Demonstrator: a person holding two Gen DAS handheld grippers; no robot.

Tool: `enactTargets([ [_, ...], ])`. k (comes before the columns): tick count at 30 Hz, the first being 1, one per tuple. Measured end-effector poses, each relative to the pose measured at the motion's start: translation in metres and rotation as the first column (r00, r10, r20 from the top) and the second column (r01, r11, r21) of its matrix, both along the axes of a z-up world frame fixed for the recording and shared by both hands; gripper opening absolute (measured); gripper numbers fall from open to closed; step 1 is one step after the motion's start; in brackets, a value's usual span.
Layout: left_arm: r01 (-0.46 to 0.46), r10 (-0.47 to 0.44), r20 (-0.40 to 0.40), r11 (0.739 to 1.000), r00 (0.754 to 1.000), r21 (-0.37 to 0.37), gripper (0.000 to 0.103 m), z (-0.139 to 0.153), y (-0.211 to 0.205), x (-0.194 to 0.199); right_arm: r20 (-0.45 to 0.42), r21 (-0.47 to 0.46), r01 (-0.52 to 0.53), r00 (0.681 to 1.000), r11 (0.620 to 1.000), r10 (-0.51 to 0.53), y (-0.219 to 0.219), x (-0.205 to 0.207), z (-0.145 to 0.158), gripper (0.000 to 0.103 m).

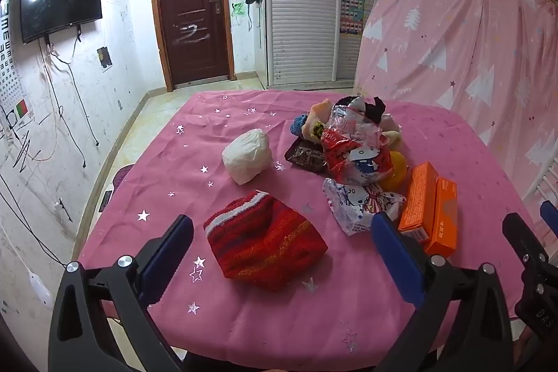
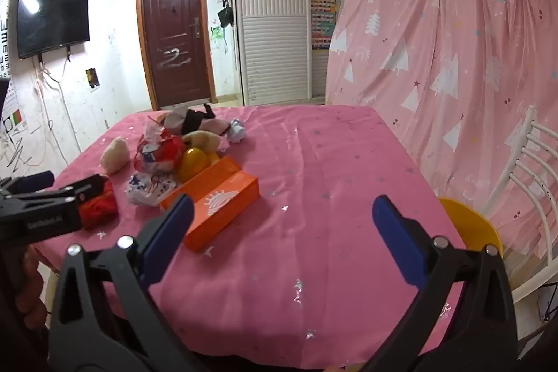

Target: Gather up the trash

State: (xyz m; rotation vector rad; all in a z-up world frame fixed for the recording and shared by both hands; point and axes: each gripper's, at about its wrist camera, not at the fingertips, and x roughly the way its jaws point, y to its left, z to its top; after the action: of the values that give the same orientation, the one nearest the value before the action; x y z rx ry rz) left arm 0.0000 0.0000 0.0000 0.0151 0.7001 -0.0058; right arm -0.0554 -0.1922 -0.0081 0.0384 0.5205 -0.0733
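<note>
- The left gripper (image 1: 282,234) is hovering low at the near edge of the worktop (image 1: 348,319), its fingers (image 1: 171,253) spread wide and pinching nothing.
- A red knit hat (image 1: 265,246) is lying right between those fingers. It looks like clothing, not trash.
- The crinkled cartoon wrapper (image 1: 355,203) is sitting just ahead of the left gripper's right finger, a little to the right. It is a floppy lump with no clear long side.
- The right gripper (image 2: 282,232) is also hanging over the near edge, fingers (image 2: 401,239) wide apart and empty, with mostly bare pink cloth in front of it.
- The two orange boxes (image 2: 218,201) are lying just ahead and left of its left finger. Their long side is pointing away toward the far right, on a slant.
- The boxes are closer to the right gripper, and the wrapper is closer to the left one.
- Farther back, a white paper ball (image 1: 247,156) and a red shiny bag (image 1: 352,152) are waiting by a pile of soft toys (image 1: 352,114).
</note>
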Motion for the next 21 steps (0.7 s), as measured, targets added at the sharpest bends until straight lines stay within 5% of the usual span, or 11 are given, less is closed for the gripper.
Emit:
enactTargets([
  [21, 0.001, -0.001, 0.0, 1.0, 1.0, 0.008, 0.095, 0.0007, -0.0036, 0.0011, 0.004, 0.0, -0.001, 1.0, 1.0, 0.001, 0.0009, -0.0012, 0.0015, 0.098],
])
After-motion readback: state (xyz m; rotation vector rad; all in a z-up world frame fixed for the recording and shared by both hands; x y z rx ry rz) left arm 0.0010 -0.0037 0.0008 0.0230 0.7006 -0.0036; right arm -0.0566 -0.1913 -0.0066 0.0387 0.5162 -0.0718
